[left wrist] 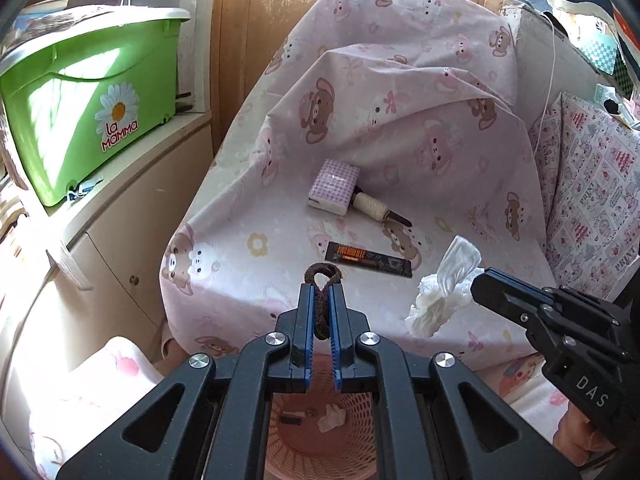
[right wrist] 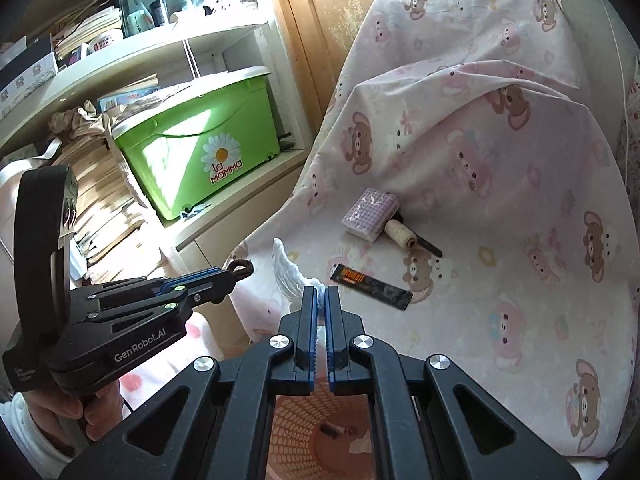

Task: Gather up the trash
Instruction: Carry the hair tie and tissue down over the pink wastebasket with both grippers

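Note:
My left gripper (left wrist: 320, 292) is shut on a brown loop of cord (left wrist: 322, 276) and holds it above the pink basket (left wrist: 352, 444). It also shows in the right wrist view (right wrist: 230, 274). My right gripper (right wrist: 319, 294) is shut on a crumpled white tissue (right wrist: 286, 270), also above the basket (right wrist: 296, 420). The tissue shows in the left wrist view (left wrist: 444, 288) in my right gripper (left wrist: 478, 284). A black wrapper (left wrist: 370, 259) lies on the pink sheet-covered seat (left wrist: 256, 216). The basket holds a tissue scrap (left wrist: 332, 416) and a dark piece.
A checked tissue pack (left wrist: 334, 186) and a spool of thread (left wrist: 370, 206) lie on the seat behind the wrapper. A green "La Mamma" box (left wrist: 88, 96) stands on a shelf at left. A patterned cushion (left wrist: 592, 200) is at right.

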`<action>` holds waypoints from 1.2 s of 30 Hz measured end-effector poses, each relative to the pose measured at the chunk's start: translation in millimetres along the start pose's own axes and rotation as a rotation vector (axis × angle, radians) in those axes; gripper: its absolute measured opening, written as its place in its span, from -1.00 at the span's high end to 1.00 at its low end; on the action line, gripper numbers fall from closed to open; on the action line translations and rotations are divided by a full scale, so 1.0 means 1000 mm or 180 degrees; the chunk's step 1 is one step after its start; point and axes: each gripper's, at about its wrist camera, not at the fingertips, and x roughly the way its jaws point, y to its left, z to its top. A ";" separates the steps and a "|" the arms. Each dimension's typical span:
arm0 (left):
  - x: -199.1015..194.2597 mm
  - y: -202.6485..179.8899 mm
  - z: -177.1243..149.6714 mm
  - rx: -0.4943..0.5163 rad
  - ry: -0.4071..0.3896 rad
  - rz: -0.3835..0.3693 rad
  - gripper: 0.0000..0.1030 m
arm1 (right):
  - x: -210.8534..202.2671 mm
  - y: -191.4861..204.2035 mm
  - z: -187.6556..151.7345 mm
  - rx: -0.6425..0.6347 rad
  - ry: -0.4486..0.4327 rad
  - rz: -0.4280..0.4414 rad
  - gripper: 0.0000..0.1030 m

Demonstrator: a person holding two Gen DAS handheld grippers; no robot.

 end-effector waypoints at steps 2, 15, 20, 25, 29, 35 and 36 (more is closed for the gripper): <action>0.010 -0.001 -0.006 0.0082 0.0035 0.0122 0.87 | 0.006 0.000 -0.006 -0.0010 0.0077 -0.0033 0.91; 0.058 0.013 -0.040 -0.0087 0.0696 0.0094 0.87 | 0.061 0.005 -0.051 -0.0088 0.0783 0.0015 0.91; 0.088 0.024 -0.059 -0.0286 0.1062 0.0035 0.87 | 0.084 0.019 -0.073 -0.0413 0.1016 -0.0199 0.91; 0.105 0.030 -0.073 -0.0339 0.1295 0.0028 0.87 | 0.106 0.025 -0.089 -0.0511 0.1202 -0.0335 0.91; 0.119 0.032 -0.084 -0.0315 0.1505 0.0088 0.86 | 0.124 0.020 -0.106 -0.0543 0.1463 -0.0490 0.91; 0.162 0.047 -0.119 -0.0770 0.2091 -0.0031 0.86 | 0.140 0.010 -0.113 -0.0524 0.1643 -0.0652 0.91; 0.167 0.048 -0.123 -0.0793 0.2146 -0.0001 0.86 | 0.142 0.010 -0.114 -0.0518 0.1665 -0.0661 0.91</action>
